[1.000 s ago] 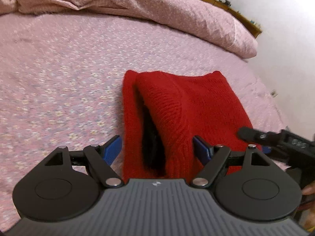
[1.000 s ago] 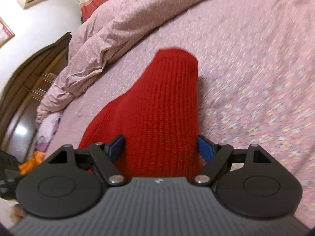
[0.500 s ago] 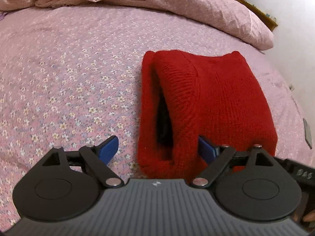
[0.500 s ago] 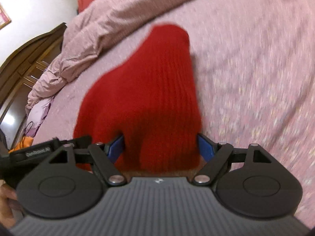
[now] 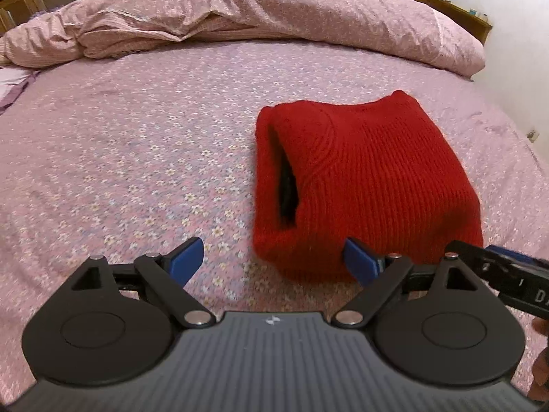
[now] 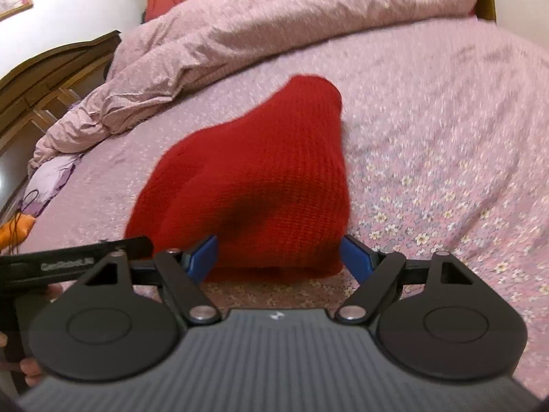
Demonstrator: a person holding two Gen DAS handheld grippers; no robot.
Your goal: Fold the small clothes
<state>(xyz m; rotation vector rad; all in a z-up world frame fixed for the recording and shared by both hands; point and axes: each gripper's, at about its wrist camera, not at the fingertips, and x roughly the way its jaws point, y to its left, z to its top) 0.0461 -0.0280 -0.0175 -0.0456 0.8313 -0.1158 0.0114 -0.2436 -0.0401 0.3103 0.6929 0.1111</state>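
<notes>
A folded red knit garment (image 5: 370, 178) lies on the pink flowered bedsheet (image 5: 137, 171), its dark opening facing left in the left wrist view. My left gripper (image 5: 272, 250) stands open and wide, low over the sheet. Only the garment's near left corner lies between its blue fingertips (image 5: 187, 257), which do not press on it. My right gripper (image 6: 279, 250) is open too. The near edge of the red garment (image 6: 267, 178) sits between its pads without being pinched. Each gripper shows in the other's view: the right gripper (image 5: 507, 274), the left gripper (image 6: 68, 261).
A crumpled pink duvet (image 5: 274, 10) is piled along the far side of the bed. Wooden cabinet doors (image 6: 41, 96) stand to the left, with a purple cloth (image 6: 51, 182) and an orange thing (image 6: 13, 233) at the bed's left edge. A hand (image 6: 31, 367) holds the left gripper.
Both grippers have drawn back from the red garment, so its near edge now shows in front of them. The left jaws have spread wider, and the garment sits further right in that view.
</notes>
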